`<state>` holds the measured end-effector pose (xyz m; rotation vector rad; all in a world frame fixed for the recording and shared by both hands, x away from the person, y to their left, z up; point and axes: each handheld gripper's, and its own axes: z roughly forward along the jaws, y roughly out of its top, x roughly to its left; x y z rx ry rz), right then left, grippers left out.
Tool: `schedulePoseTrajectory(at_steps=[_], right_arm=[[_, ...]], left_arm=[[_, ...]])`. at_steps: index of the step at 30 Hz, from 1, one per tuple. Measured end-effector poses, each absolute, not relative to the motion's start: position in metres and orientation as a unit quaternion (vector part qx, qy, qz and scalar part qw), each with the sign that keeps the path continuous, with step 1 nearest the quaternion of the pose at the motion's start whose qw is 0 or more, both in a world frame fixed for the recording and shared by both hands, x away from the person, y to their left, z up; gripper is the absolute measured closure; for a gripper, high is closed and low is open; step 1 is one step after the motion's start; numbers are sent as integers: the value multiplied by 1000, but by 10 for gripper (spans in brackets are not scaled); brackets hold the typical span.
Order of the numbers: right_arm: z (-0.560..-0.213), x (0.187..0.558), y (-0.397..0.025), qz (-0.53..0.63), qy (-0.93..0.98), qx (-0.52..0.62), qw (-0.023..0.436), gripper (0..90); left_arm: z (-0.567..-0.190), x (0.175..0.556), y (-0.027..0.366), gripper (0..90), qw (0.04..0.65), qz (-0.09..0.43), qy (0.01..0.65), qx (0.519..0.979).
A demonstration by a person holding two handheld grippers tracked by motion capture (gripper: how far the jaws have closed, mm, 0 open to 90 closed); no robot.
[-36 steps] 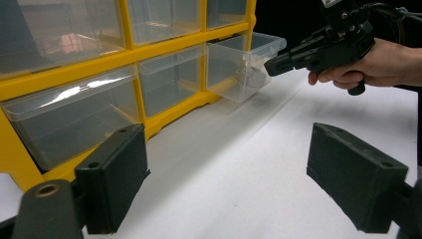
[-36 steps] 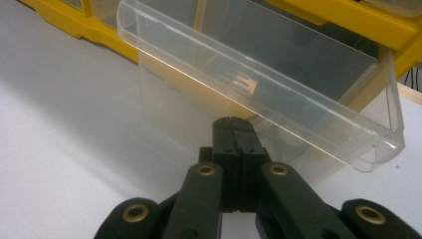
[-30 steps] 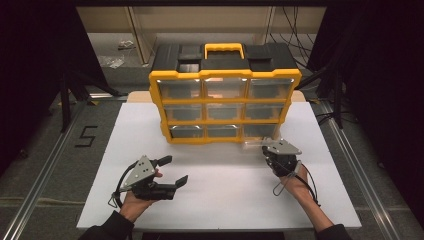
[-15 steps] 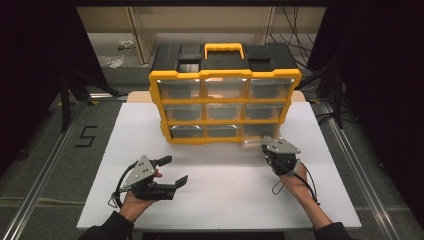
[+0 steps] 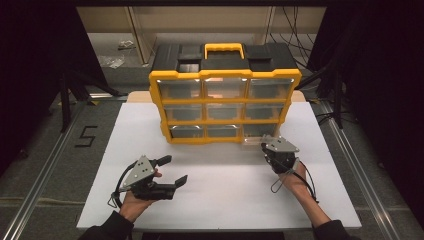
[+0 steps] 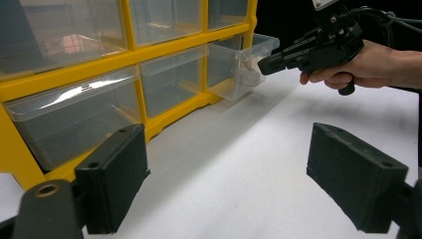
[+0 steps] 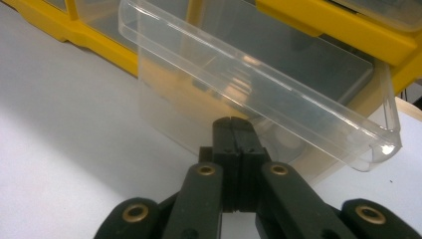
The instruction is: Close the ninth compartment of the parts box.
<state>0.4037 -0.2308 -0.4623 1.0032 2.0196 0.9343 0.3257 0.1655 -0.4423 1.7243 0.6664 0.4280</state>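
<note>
— Where's the drawer?

— The clear drawer [image 7: 259,94] sticks partway out of the bottom right slot of the yellow organizer [image 5: 225,107] on the white table [image 5: 220,195].

— And the right gripper [image 7: 233,124]?

— Its jaws are pressed together at the drawer's front; whether they pinch a handle, I can't tell.

— The left one?

— The left gripper [image 5: 170,170] hovers over the table near the person, jaws spread wide, holding nothing.

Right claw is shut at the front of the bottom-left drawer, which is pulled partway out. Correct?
Not quite: it's the bottom-right drawer that is partway out, as the high view shows. The right claw is shut at its front.
</note>
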Motion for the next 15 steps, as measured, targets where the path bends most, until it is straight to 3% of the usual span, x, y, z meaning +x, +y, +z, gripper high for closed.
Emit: schedulePoseTrajectory(at_steps=[15], right_arm=[[-464, 410, -231, 358, 773, 390, 350, 900]], left_arm=[[-442, 325, 166, 157, 582, 184, 286, 738]])
